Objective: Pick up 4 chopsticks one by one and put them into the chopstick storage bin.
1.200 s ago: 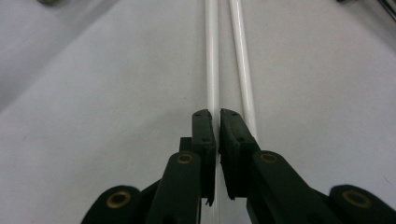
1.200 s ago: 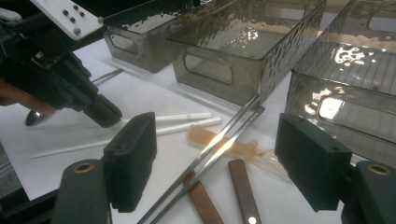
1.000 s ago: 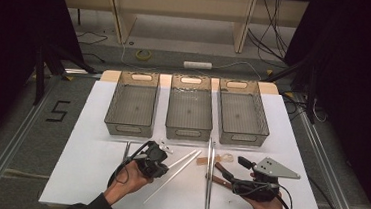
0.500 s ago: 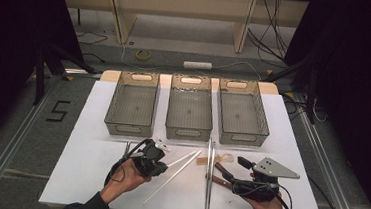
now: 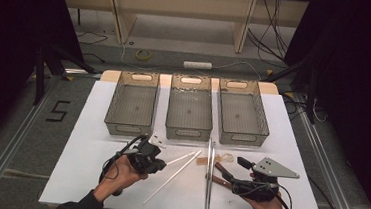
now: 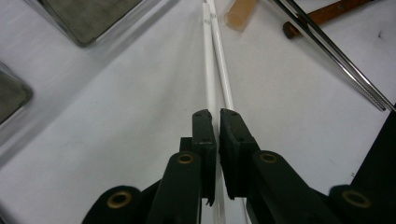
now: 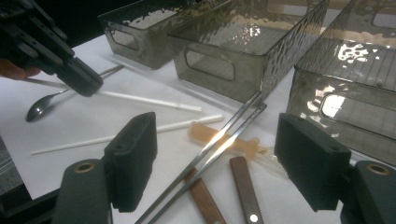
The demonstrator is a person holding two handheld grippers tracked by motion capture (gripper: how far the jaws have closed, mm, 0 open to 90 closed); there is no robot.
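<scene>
black numeral "5" [image 5: 58, 110] marked on the grey floor left of the white table [image 5: 95, 142]

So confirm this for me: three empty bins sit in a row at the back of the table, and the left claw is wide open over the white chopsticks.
Not wide open: the left claw is shut, as the left gripper view shows. The three bins and the white chopsticks are as you said.

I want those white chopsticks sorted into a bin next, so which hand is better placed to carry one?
Left. The left gripper has its jaws closed on a white chopstick. The right gripper stands open over the metal chopsticks and wooden handles.
</scene>
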